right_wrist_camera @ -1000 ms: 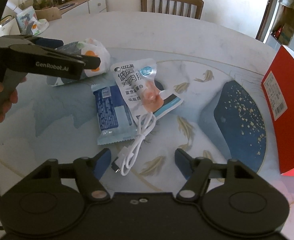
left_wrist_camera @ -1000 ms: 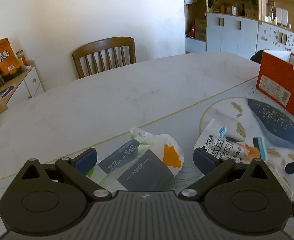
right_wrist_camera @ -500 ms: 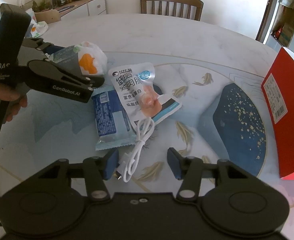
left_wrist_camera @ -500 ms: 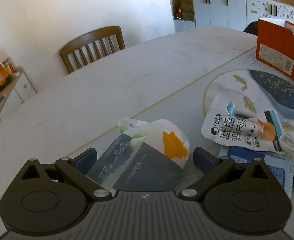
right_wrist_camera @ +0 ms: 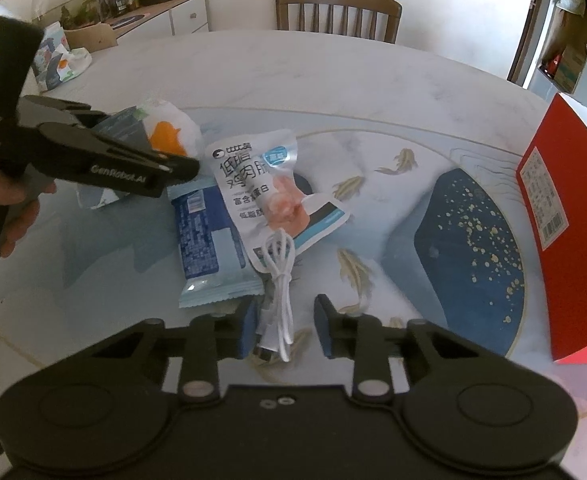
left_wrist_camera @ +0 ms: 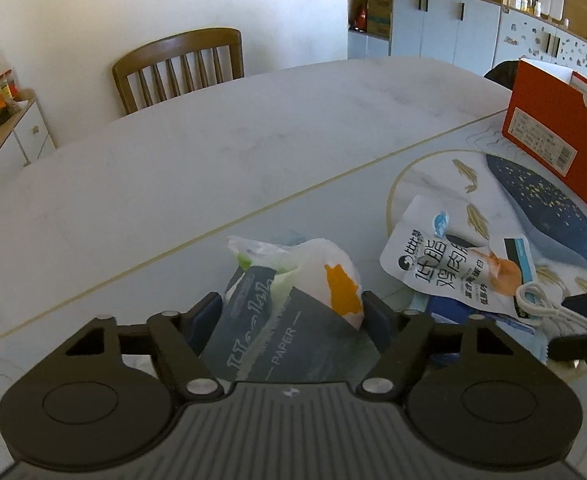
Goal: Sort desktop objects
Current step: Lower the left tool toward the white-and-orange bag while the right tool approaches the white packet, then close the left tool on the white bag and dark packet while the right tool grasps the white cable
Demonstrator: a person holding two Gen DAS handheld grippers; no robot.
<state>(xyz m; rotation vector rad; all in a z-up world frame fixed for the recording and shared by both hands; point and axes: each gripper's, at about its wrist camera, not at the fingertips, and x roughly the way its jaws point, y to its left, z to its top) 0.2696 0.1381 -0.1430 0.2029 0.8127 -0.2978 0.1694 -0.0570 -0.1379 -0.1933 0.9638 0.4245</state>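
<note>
The lower part of the tissue pack (left_wrist_camera: 293, 320) is hidden behind the left tool (left_wrist_camera: 293, 316) body, and in the right view that tool (right_wrist_camera: 133, 168) covers much of the pack (right_wrist_camera: 165, 132). The blue packet (right_wrist_camera: 207, 248) lies partly under the white pouch (right_wrist_camera: 265, 184), and the cable (right_wrist_camera: 279, 280) plug end sinks behind the right tool (right_wrist_camera: 281, 328). The red box (right_wrist_camera: 565, 248) is cut off by the right edge in both views; its label print is too small to read
</note>
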